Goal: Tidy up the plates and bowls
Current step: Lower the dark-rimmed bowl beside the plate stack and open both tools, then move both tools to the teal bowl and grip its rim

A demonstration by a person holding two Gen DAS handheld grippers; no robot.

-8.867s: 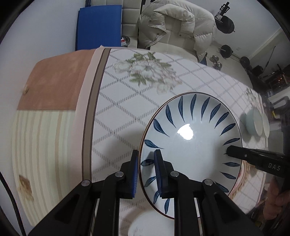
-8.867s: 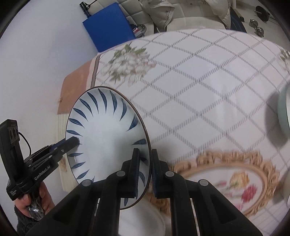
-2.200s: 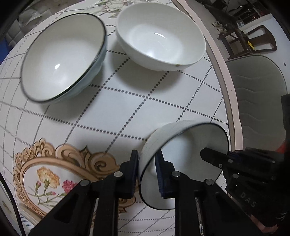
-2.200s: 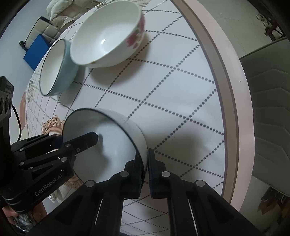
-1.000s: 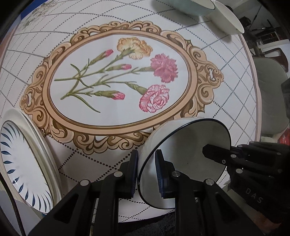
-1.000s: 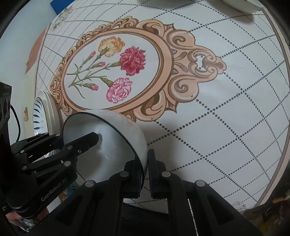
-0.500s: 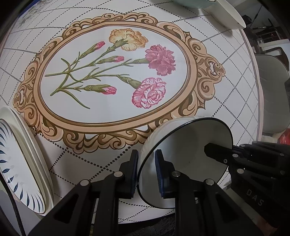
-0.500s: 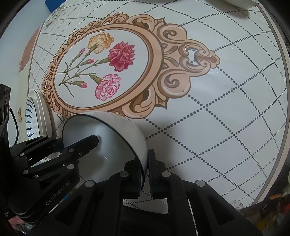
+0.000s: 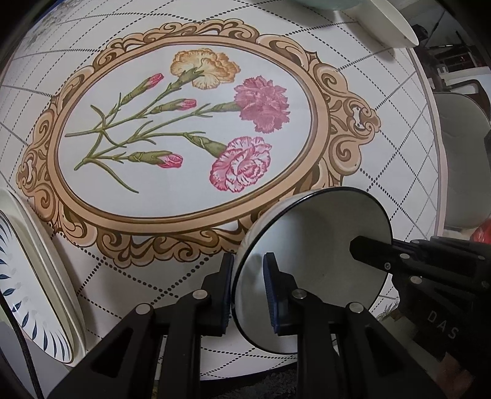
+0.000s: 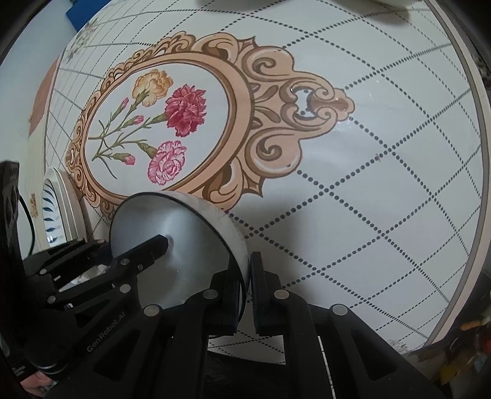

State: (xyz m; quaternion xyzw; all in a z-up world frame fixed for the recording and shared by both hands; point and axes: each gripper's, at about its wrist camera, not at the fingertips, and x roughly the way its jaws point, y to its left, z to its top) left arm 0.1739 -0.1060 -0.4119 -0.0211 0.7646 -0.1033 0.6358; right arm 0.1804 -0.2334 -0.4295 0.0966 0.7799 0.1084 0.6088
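Note:
A white bowl (image 9: 322, 261) with a dark rim hangs tilted just above the tablecloth near the table's front edge. My left gripper (image 9: 247, 285) is shut on its left rim, one pad inside and one outside. On the opposite rim my right gripper (image 10: 244, 276) is shut the same way. In the right wrist view the bowl (image 10: 172, 245) shows its inside, with a left finger (image 10: 153, 245) reaching into it. A plate (image 9: 27, 291) with blue leaf marks lies at the left, also seen as the plate (image 10: 55, 208) in the right wrist view.
The flower medallion (image 9: 184, 129) on the tablecloth lies just beyond the bowl. A white bowl (image 9: 389, 21) and a teal bowl (image 9: 325, 3) stand at the far edge. A grey chair (image 9: 460, 153) stands past the table's right rim. The table's front edge (image 9: 245, 368) is close below.
Both grippers have sunk a little toward the tablecloth with the bowl; the medallion looks larger and the plate has slid toward the left edge. Both grips are unchanged.

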